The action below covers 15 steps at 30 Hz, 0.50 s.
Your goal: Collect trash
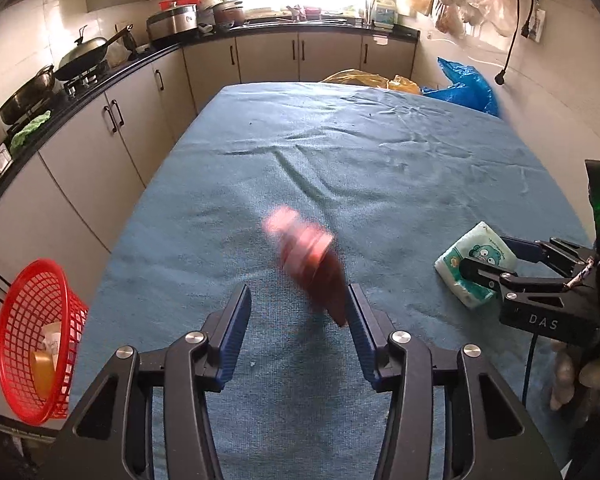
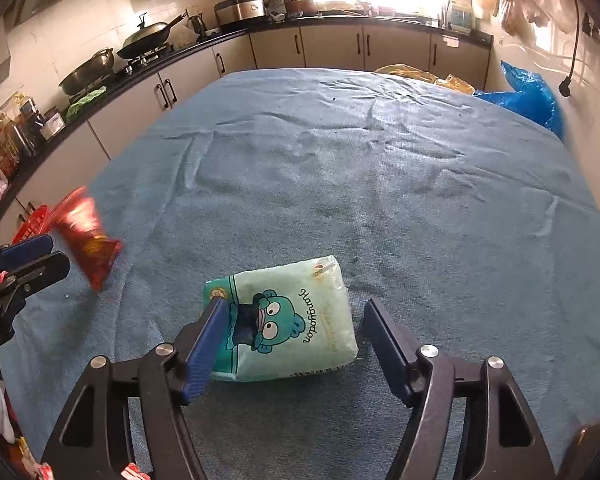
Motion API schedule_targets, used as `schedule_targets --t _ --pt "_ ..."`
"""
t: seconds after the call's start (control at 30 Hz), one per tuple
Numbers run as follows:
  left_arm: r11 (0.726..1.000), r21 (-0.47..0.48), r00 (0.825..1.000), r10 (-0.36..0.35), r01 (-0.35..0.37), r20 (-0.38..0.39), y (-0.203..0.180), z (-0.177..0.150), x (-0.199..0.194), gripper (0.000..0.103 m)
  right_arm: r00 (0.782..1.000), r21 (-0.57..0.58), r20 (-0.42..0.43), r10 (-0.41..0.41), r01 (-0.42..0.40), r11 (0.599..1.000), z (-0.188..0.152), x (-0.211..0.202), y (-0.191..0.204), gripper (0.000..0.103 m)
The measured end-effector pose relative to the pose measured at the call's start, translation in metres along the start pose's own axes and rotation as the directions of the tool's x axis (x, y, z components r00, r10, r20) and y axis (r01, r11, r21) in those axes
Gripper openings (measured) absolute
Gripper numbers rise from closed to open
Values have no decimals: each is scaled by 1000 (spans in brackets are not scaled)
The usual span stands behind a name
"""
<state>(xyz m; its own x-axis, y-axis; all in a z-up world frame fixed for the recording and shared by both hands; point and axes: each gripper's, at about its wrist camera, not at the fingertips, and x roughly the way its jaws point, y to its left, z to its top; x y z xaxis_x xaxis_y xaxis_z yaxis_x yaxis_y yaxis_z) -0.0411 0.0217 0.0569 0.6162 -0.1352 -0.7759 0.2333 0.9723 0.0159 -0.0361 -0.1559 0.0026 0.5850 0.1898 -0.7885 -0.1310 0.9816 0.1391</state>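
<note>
A red snack bag [image 1: 308, 264], blurred, hangs tilted just past my left gripper [image 1: 298, 294]. It brushes the right finger only, and the jaws stand apart, so nothing is gripped. The right wrist view shows the same bag [image 2: 86, 240] loose in front of the left gripper [image 2: 58, 253]. A pale green tissue pack [image 2: 296, 320] with a cartoon bear lies on the blue cloth between the jaws of my right gripper [image 2: 296, 305]. Its left finger overlaps the pack's edge and the right finger stands clear, so the gripper is open. The left wrist view shows that pack [image 1: 472, 248] at the right gripper [image 1: 496, 258].
A red mesh basket [image 1: 32, 344] with some scraps inside stands off the table's left front corner. The table [image 1: 380, 168] is covered in wrinkled blue cloth. Yellow [image 1: 356, 78] and blue [image 1: 464, 84] plastic bags lie beyond its far edge. Kitchen counters with woks run along the left.
</note>
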Motion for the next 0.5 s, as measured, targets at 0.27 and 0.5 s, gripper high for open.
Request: schedule_targets --t 0.27,0.5 --pt "1000 23 1000 -21 21 -3 0 3 15 70 1000 14 -5 3 -3 1000 0 1 -1 79" --pt "985 146 995 -95 93 9 -30 8 25 70 1000 -19 1 -8 8 1000 -2 -1 5 62"
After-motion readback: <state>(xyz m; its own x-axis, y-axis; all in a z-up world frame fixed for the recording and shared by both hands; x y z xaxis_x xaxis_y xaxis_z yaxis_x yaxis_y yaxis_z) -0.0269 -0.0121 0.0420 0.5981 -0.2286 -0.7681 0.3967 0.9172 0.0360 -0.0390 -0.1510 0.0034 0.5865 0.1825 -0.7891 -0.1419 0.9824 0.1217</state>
